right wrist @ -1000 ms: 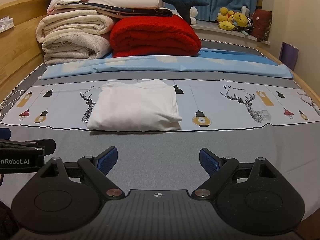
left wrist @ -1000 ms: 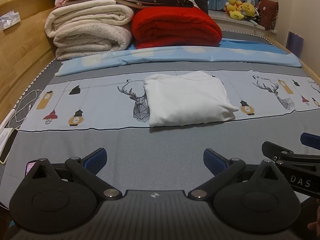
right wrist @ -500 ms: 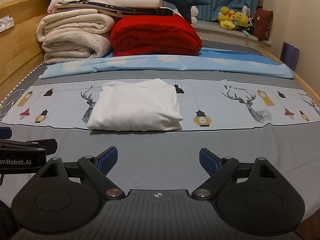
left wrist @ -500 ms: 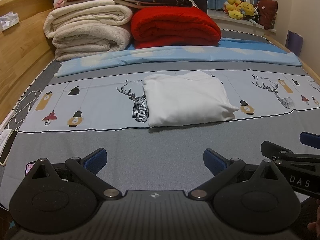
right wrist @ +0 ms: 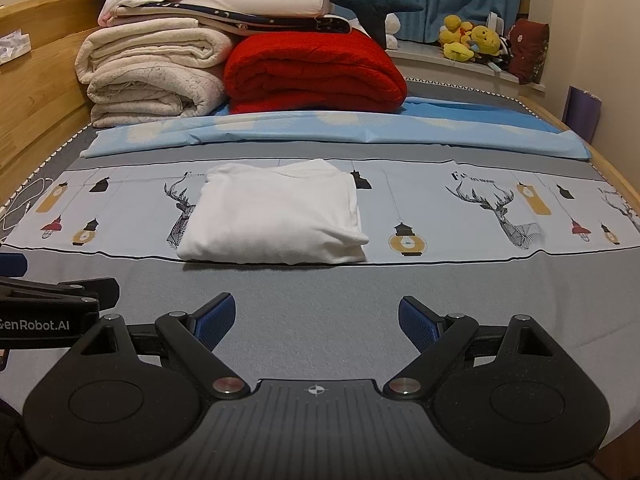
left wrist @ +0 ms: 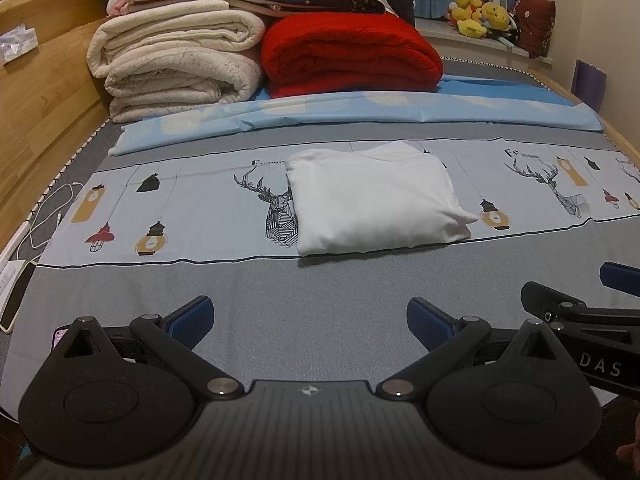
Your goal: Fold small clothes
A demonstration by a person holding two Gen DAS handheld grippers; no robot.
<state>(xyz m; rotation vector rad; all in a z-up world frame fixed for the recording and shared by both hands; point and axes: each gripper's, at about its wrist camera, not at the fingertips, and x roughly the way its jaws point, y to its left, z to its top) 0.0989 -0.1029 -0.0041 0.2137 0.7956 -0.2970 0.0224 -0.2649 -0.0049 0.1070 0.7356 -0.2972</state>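
White garment (left wrist: 374, 196), folded into a rectangle, is seen lying on the bed's printed sheet (left wrist: 192, 216) ahead of both grippers, fingers (left wrist: 190, 318) spread and empty; any tidying is best begun at its loose right corner.

Home bedroom: bed (left wrist: 320, 292) w/ wooden side rail (left wrist: 44, 120); folded blankets (left wrist: 180, 68) stacked at bed's far end; plush toys (right wrist: 472, 42) on sill beyond bed.
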